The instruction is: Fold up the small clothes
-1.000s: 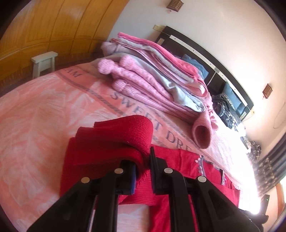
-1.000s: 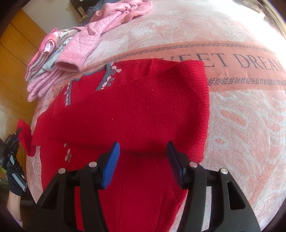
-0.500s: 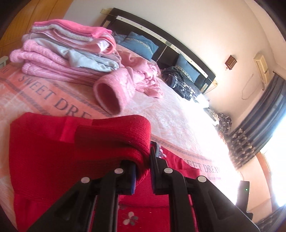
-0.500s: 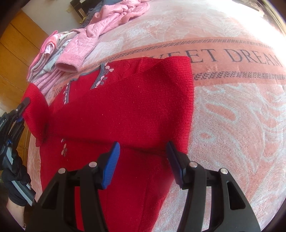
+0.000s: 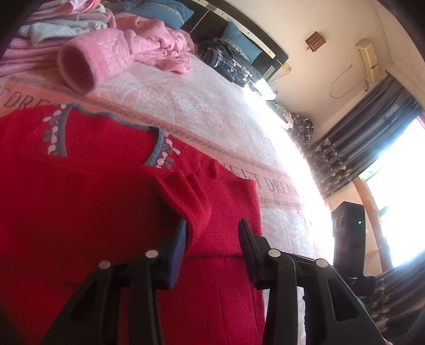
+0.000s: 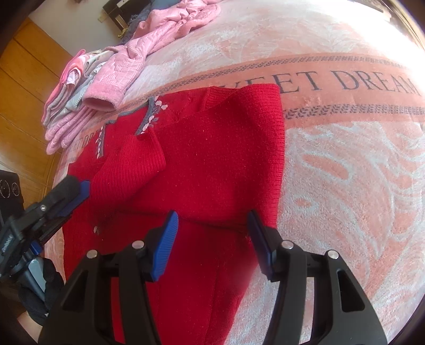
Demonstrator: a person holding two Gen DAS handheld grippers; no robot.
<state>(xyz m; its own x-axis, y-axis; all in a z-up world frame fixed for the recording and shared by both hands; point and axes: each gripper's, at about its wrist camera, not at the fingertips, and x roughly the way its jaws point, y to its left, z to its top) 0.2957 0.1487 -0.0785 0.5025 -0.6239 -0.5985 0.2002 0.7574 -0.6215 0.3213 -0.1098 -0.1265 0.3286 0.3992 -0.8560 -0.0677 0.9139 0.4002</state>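
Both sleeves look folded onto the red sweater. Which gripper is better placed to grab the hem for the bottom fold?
Probably the right gripper: open, centred above the red sweater; the left gripper is beside its sleeve cuff.

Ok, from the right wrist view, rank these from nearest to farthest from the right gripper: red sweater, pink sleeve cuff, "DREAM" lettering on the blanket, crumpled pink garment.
1. red sweater, directly under the right gripper.
2. pink sleeve cuff, ahead to the left.
3. "DREAM" lettering, ahead to the right; too close to call against the cuff.
4. crumpled pink garment, farthest, at the top.
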